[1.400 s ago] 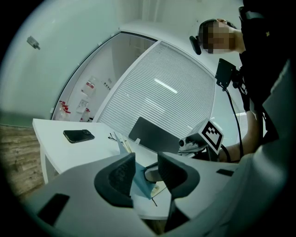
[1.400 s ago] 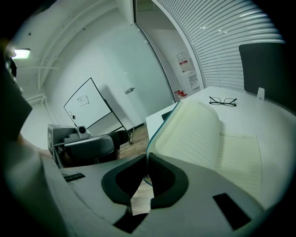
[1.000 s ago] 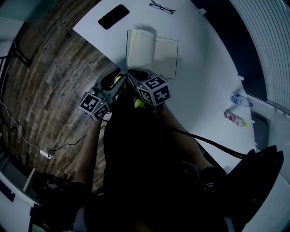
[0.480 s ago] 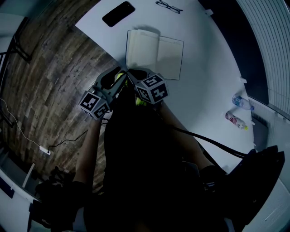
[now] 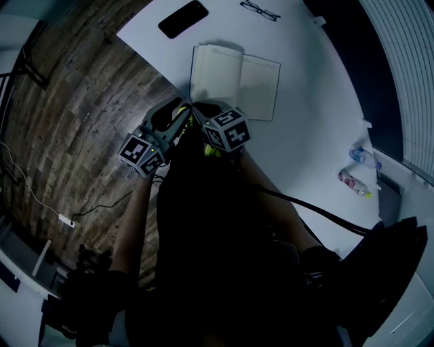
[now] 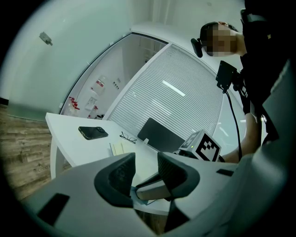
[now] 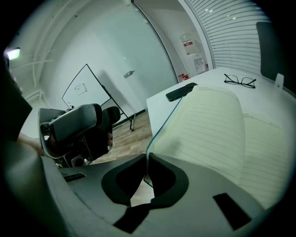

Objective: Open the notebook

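Observation:
The notebook [image 5: 234, 81] lies open on the white table [image 5: 305, 115], cream lined pages up [image 7: 217, 129]. My right gripper [image 5: 202, 110] sits at its near left corner, at the table's edge. In the right gripper view its jaws [image 7: 147, 167] are shut on the thin teal cover, which runs up from them as a fine edge. My left gripper [image 5: 178, 116] hangs just left of it, off the table edge, open with nothing pressed between its pads [image 6: 147, 169]. Its view looks level across the table, with the notebook [image 6: 119, 148] small and far.
A black phone [image 5: 182, 18] and a pair of glasses [image 5: 260, 10] lie beyond the notebook. Two small bottles [image 5: 358, 168] rest at the table's right side. Wooden floor [image 5: 81, 101] lies left of the table edge. A dark panel [image 6: 162, 134] stands at the far side.
My right gripper has sunk a little, still shut on the cover. The left gripper has stayed where it was.

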### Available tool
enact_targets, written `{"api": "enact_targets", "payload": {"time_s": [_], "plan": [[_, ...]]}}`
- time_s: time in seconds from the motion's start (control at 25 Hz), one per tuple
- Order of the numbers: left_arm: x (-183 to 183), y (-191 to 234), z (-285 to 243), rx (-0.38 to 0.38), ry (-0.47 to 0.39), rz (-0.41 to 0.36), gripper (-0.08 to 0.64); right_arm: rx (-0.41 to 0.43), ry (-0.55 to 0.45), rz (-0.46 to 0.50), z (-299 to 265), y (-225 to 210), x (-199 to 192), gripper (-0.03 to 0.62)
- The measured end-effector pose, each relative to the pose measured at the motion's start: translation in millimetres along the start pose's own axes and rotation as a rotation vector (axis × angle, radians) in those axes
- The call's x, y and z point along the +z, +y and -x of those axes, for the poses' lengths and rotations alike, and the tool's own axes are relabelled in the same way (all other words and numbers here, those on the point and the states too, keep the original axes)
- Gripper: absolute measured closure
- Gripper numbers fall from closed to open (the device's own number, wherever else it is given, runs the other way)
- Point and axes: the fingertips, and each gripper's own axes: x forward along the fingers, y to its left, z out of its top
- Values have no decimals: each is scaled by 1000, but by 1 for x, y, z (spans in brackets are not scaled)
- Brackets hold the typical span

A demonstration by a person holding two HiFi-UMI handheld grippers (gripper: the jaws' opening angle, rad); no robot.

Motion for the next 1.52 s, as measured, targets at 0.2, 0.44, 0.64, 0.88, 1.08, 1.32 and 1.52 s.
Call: {"api": "enact_targets", "payload": {"time_s": [0.2, 0.44, 0.64, 0.88, 1.08, 1.32, 1.52], "plan": [[-2, 0, 1, 6, -6, 1, 417, 1, -8, -14, -2, -1, -3, 565], [0, -1, 1, 4, -5, 2, 417, 7, -23, -39, -2, 0, 0, 561], [0, 1, 2, 3, -4, -3, 417, 12, -28, -51, -4, 1, 1, 555], [4, -2, 0, 2, -1, 1, 417, 20, -32, -76, -4, 4, 2, 547], [5, -6, -1, -6, -12, -10, 417, 54, -37, -95, -1, 13, 4, 545], [10, -8, -2, -9, -16, -15, 417, 47, -55, -110, 6, 12, 10, 542], [16, -9, -5, -16, -21, -38, 417, 23, -84, -109, 18, 4, 19, 580]]}}
